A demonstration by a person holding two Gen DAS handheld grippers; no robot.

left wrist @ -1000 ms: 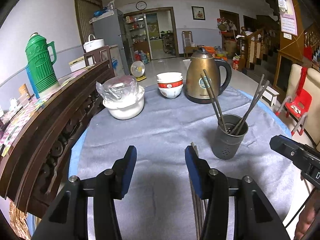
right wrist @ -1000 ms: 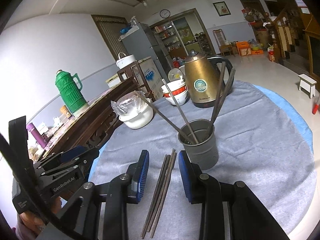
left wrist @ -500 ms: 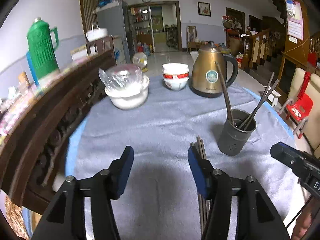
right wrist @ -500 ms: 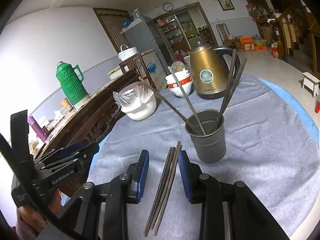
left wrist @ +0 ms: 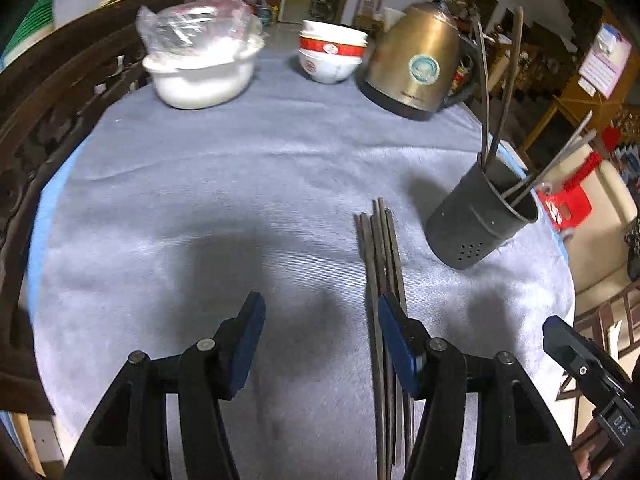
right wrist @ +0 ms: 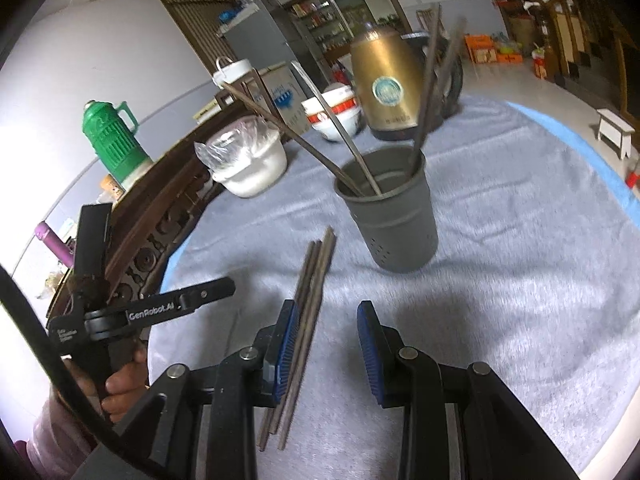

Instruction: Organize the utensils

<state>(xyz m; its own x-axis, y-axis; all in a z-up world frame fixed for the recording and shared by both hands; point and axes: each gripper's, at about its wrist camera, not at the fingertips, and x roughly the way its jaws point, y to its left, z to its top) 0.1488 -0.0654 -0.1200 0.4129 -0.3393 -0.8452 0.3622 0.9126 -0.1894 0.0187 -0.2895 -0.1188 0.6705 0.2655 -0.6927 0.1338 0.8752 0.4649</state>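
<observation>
A bundle of dark chopsticks (left wrist: 380, 248) lies flat on the grey-blue tablecloth (left wrist: 240, 184), just beside the grey holder cup (left wrist: 482, 218), which stands upright and has more chopsticks leaning out of it. In the left wrist view the bundle runs under the right-side finger of the left gripper (left wrist: 320, 332), so most of it sits off to that side and not in the gap. In the right wrist view the same chopsticks (right wrist: 310, 300) pass against the blue pad of the left-side finger of the right gripper (right wrist: 326, 340), with their far ends pointing toward the cup (right wrist: 390, 216). Both grippers are spread wide with nothing between the pads, and both hang low over the cloth, pointing forward across the table. The left gripper's black body (right wrist: 132, 312) shows at the left of the right wrist view, held in a hand (right wrist: 120, 384). Farther back on the table stand a gold kettle (left wrist: 416, 64), stacked red-and-white bowls (left wrist: 332, 54) and a white pot covered with plastic wrap (left wrist: 200, 64); a green thermos (right wrist: 112, 140) sits on the wooden sideboard.
</observation>
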